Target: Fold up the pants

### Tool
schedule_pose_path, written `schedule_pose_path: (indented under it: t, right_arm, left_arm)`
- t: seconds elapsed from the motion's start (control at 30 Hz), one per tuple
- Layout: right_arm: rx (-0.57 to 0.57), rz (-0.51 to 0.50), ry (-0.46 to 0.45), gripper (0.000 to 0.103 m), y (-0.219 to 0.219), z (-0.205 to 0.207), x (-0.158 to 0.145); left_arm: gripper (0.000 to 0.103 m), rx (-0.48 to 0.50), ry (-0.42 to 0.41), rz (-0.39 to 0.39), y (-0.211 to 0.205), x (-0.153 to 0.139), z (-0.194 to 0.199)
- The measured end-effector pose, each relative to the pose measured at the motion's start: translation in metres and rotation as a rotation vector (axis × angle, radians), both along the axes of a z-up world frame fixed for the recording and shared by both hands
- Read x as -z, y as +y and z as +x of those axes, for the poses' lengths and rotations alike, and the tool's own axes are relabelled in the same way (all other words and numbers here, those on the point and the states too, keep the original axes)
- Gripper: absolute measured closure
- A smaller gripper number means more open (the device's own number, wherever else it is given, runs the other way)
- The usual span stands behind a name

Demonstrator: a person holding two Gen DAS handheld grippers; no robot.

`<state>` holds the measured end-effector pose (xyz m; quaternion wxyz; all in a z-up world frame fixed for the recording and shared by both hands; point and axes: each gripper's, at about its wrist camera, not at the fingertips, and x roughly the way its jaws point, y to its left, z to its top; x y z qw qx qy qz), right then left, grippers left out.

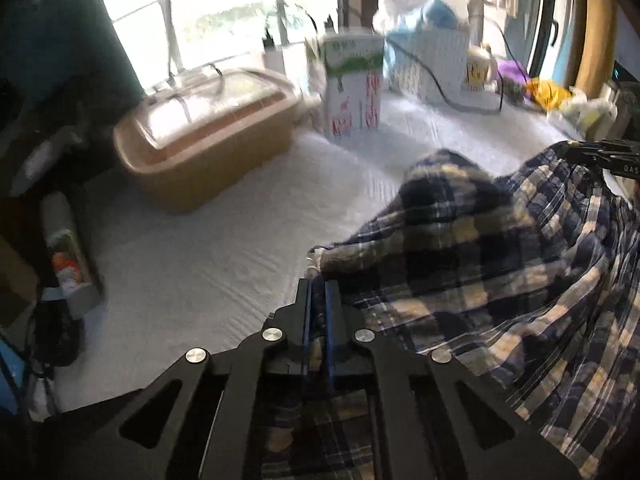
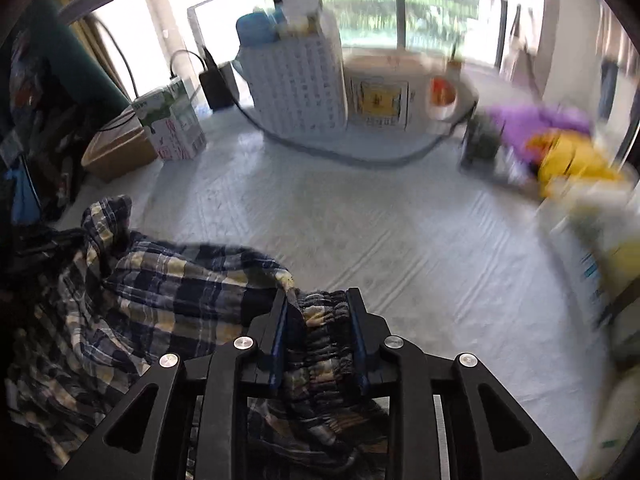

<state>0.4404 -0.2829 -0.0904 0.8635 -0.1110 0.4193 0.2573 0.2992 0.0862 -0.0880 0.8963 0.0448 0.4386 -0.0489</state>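
A: Left wrist view, going left to right. What's there?

B: Far left, dark clutter off the edge of the white quilted cloth [image 1: 192,264]. Then a tan lidded tub [image 1: 208,140], then a white carton with green and red print [image 1: 354,84], then a white perforated basket [image 1: 434,60] at the back. The black cable [image 1: 448,98] runs in front of the basket.

A: And the left gripper?

B: The left gripper [image 1: 319,292] sits bottom center, jaws nearly together, clenched on a thin edge of the plaid pants [image 1: 500,248]. Fabric shows between the blue pads and also under the gripper body.

A: Where's the rest of the pants from that claw?

B: It spreads to the right of the claw and bunches up in a mound, draped up toward the right edge. The other tool's black tip [image 1: 612,156] is at that far right edge, touching the cloth.

A: Right wrist view, same order.

B: On the left, the plaid pants [image 2: 160,280] hang in a heap from the left edge across to the claw. The carton [image 2: 172,120] and tub [image 2: 116,152] sit back left. The basket [image 2: 296,84] is back center, with a white box carrying a yellow label [image 2: 380,100] beside it. Purple and yellow items [image 2: 560,144] are to the right, blurred.

A: Right gripper?

B: The right gripper [image 2: 320,300] is bottom center, jaws wider apart than the left, gripping a gathered, ruched band of the pants. The bunch fills the gap between the pads. The bare white cloth [image 2: 420,240] lies ahead and to the right.
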Motion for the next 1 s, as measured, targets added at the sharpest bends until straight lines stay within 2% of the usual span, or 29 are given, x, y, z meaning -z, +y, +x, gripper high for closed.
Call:
schedule_pose_path:
  t: [0.2,0.33,0.4,0.5,0.6,0.67,0.73,0.77,0.8,0.83,0.87,0.9,1.0]
  right_arm:
    - [0.082,-0.025,-0.229,0.076,-0.004,0.002,-0.051]
    - [0.139,-0.009,-0.298,0.076,-0.014,0.013,-0.066]
    - [0.165,-0.028,-0.330,0.076,-0.017,0.024,-0.063]
    - [0.189,-0.050,-0.288,0.076,-0.016,0.046,-0.045]
    - [0.178,-0.090,-0.142,0.075,-0.014,0.074,-0.006]
    - [0.165,-0.112,-0.055,0.070,-0.013,0.086,0.012]
    - [0.168,-0.094,-0.039,0.044,-0.019,0.087,0.015]
    - [0.172,-0.079,-0.048,0.041,-0.022,0.086,0.012]
    - [0.175,-0.067,-0.052,0.040,-0.025,0.086,0.009]
    - [0.180,-0.052,-0.059,0.040,-0.029,0.086,0.004]
    - [0.185,-0.048,-0.066,0.040,-0.032,0.086,0.000]
    - [0.189,-0.046,-0.074,0.040,-0.035,0.087,-0.003]
    - [0.188,-0.039,-0.068,0.040,-0.041,0.088,-0.003]
  left_arm:
    - [0.100,-0.083,-0.166,0.027,0.012,-0.046,0.000]
    - [0.100,-0.165,-0.263,0.077,0.017,-0.066,0.005]
    - [0.100,-0.190,-0.265,0.111,0.021,-0.062,0.009]
    - [0.100,-0.183,-0.165,0.105,0.025,-0.036,0.021]
    - [0.100,-0.143,-0.028,0.047,0.031,-0.010,0.027]
    - [0.100,-0.133,0.003,0.016,0.036,-0.004,0.031]
    - [0.099,-0.140,0.000,0.008,0.042,-0.005,0.037]
    - [0.096,-0.145,-0.004,-0.002,0.047,-0.007,0.042]
    - [0.079,-0.152,-0.011,-0.009,0.051,-0.010,0.047]
    - [0.046,-0.158,-0.017,-0.015,0.053,-0.011,0.053]
    - [0.031,-0.165,-0.019,-0.022,0.056,-0.010,0.059]
    - [0.023,-0.170,-0.026,-0.028,0.056,-0.011,0.060]
    - [0.023,-0.139,0.000,-0.027,0.048,-0.002,0.070]
